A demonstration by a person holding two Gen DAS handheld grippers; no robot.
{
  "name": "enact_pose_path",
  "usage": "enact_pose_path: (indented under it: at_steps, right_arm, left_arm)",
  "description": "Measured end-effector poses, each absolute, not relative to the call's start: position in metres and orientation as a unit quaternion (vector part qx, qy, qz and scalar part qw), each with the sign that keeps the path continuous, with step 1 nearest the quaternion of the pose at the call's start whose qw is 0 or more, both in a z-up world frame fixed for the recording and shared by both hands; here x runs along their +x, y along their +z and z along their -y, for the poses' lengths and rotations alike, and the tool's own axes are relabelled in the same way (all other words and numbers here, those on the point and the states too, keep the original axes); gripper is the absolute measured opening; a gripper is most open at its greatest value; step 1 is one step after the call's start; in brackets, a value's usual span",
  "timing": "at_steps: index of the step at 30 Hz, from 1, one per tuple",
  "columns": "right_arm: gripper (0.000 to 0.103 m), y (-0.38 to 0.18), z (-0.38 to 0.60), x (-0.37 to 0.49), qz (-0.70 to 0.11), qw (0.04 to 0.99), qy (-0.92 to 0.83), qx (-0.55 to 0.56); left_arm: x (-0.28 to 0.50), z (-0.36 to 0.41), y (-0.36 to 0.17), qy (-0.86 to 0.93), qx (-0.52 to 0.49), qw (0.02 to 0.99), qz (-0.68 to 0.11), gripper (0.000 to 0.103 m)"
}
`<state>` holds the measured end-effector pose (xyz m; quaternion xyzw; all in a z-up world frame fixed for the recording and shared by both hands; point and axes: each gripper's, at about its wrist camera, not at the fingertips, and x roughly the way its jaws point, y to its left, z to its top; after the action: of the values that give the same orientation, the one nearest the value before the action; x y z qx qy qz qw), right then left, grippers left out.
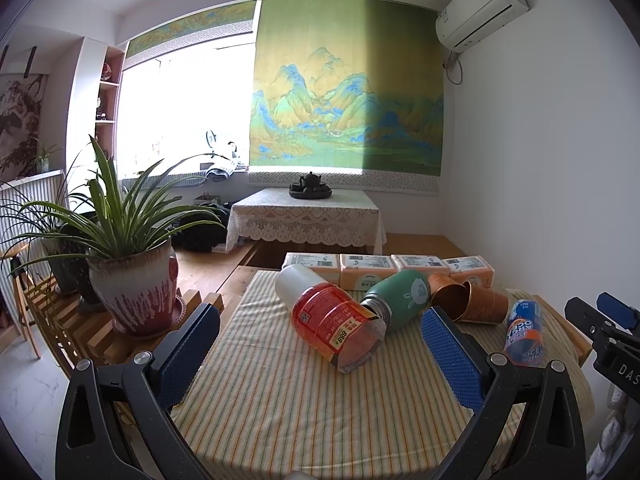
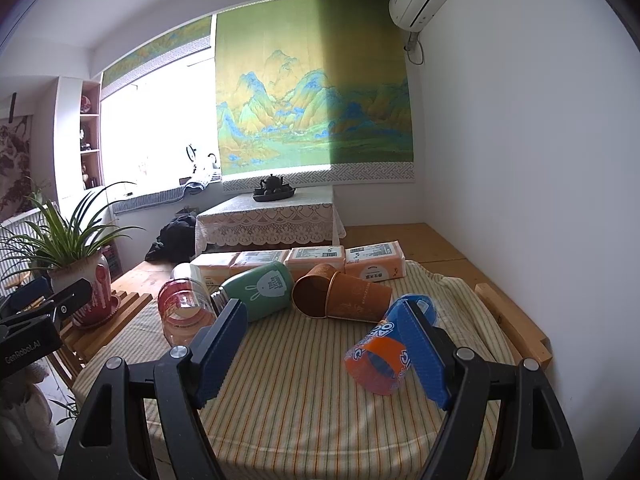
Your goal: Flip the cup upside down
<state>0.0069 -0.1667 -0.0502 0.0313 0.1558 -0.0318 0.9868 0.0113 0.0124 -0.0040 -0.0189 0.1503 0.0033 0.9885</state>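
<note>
A table under a striped yellow cloth (image 1: 280,400) fills the foreground of both wrist views. Along its far edge runs a row of tissue packs (image 1: 366,266), four side by side. To the left, on a wooden slatted stand, sits a potted plant (image 1: 134,292) in a cream and red glazed pot.

All the cups lie on their sides in a loose line across the cloth. At the left is a clear plastic cup with a red label (image 1: 338,326), its open mouth toward the camera and a white piece at its far end, which may be a second cup or a lid; the view does not settle it. Beside it lies a green cup with a rabbit print (image 2: 260,286), threaded metal neck pointing left and near the red-labelled cup. Next come two copper-brown paper cups (image 2: 344,294), touching each other. Farthest right, apart from the rest, lies a blue and orange plastic cup (image 2: 380,356), mouth toward the right wrist camera.

The left gripper (image 1: 320,360) hangs above the near cloth, its blue pads wide apart and empty. The right gripper (image 2: 324,354) is likewise spread wide, its right pad just beside the blue and orange cup, seemingly without clamping it.
</note>
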Motion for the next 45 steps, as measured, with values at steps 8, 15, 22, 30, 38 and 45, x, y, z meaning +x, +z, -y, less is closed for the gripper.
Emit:
enact_pose_path:
  at_steps: [8, 15, 22, 30, 38, 45]
  right_arm:
    - [0.074, -0.049, 0.168, 0.003, -0.151, 0.987, -0.034, 0.034]
    - [0.074, -0.048, 0.168, 0.003, -0.151, 0.987, -0.035, 0.035]
    - [0.074, -0.049, 0.168, 0.003, -0.152, 0.987, -0.035, 0.035]
    - [0.074, -0.048, 0.169, 0.001, -0.15, 0.987, -0.037, 0.035]
    - [0.074, -0.047, 0.173, -0.001, -0.15, 0.987, -0.038, 0.037]
    - [0.074, -0.047, 0.173, -0.001, -0.152, 0.987, -0.038, 0.037]
  left_arm:
    - [0.006, -0.012, -0.001, 0.002, -0.018, 0.989, -0.144, 0.102]
    - [0.003, -0.01, 0.0, 0.001, -0.016, 0.99, -0.141, 0.102]
    - [0.001, -0.006, 0.001, -0.003, -0.014, 0.99, -0.141, 0.102]
    - [0.0, -0.004, 0.001, -0.007, -0.015, 0.99, -0.143, 0.102]
    - [-0.001, -0.003, 0.001, -0.008, -0.014, 0.99, -0.143, 0.102]
    - [-0.001, -0.001, 0.001, -0.01, -0.013, 0.989, -0.144, 0.102]
